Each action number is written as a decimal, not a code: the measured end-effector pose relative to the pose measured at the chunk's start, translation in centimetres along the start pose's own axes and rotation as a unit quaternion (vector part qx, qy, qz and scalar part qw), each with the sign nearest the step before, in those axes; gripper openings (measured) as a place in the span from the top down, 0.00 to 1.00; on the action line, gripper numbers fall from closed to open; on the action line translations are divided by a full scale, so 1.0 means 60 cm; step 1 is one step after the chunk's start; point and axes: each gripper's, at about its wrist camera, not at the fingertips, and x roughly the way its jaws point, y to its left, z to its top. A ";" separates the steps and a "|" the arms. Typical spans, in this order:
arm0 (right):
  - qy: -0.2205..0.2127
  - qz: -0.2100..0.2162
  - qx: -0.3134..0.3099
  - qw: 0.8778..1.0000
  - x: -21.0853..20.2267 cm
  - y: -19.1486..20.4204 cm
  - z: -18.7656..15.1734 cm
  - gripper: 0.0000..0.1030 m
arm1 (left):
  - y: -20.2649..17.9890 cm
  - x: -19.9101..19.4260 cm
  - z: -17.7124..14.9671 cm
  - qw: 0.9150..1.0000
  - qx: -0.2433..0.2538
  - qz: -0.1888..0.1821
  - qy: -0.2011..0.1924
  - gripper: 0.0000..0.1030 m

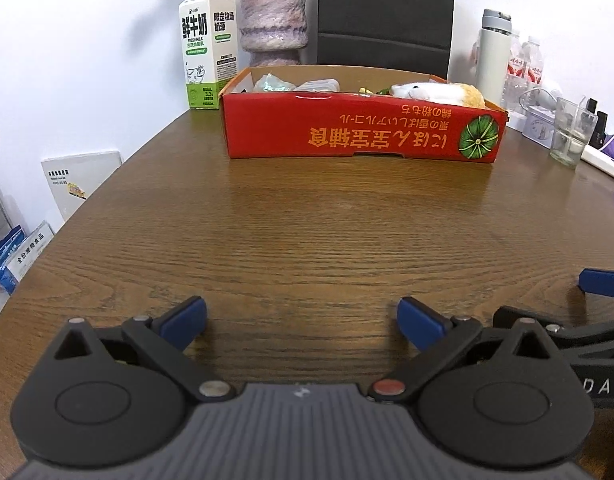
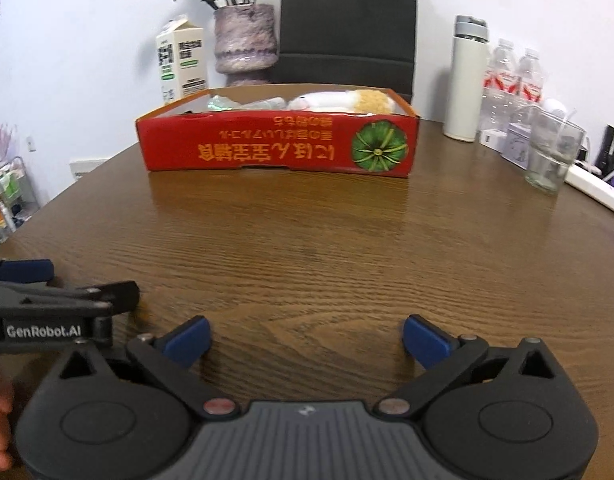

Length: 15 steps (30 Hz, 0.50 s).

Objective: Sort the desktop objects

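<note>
A red cardboard box (image 1: 359, 128) (image 2: 275, 144) stands at the far middle of the wooden table (image 1: 307, 232) (image 2: 327, 248). Inside it lie a white and yellow plush toy (image 1: 435, 94) (image 2: 347, 101) and some pale wrapped items (image 1: 273, 83). My left gripper (image 1: 303, 322) is open over bare wood near the front edge, nothing between its blue pads. My right gripper (image 2: 307, 340) is open too, also over bare wood. Each gripper shows at the edge of the other's view, the right one's blue fingertip (image 1: 603, 283) and the left one's body (image 2: 47, 312).
A milk carton (image 1: 207, 46) and a stone-look vase (image 1: 273, 20) stand behind the box on the left, a black chair (image 1: 387, 12) beyond. On the right are a white flask (image 2: 467, 80), water bottles (image 2: 515, 80), a clear glass (image 2: 551, 152) and a white power strip (image 2: 599, 192).
</note>
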 end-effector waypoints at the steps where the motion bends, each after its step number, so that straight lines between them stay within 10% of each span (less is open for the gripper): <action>1: -0.001 0.001 0.000 1.000 0.000 0.000 0.001 0.00 | 0.000 0.000 0.000 1.000 0.000 0.001 0.000 0.00; 15: 0.000 -0.018 0.012 1.000 0.002 -0.006 0.003 0.00 | -0.001 -0.003 -0.003 1.000 -0.001 -0.002 -0.001 0.00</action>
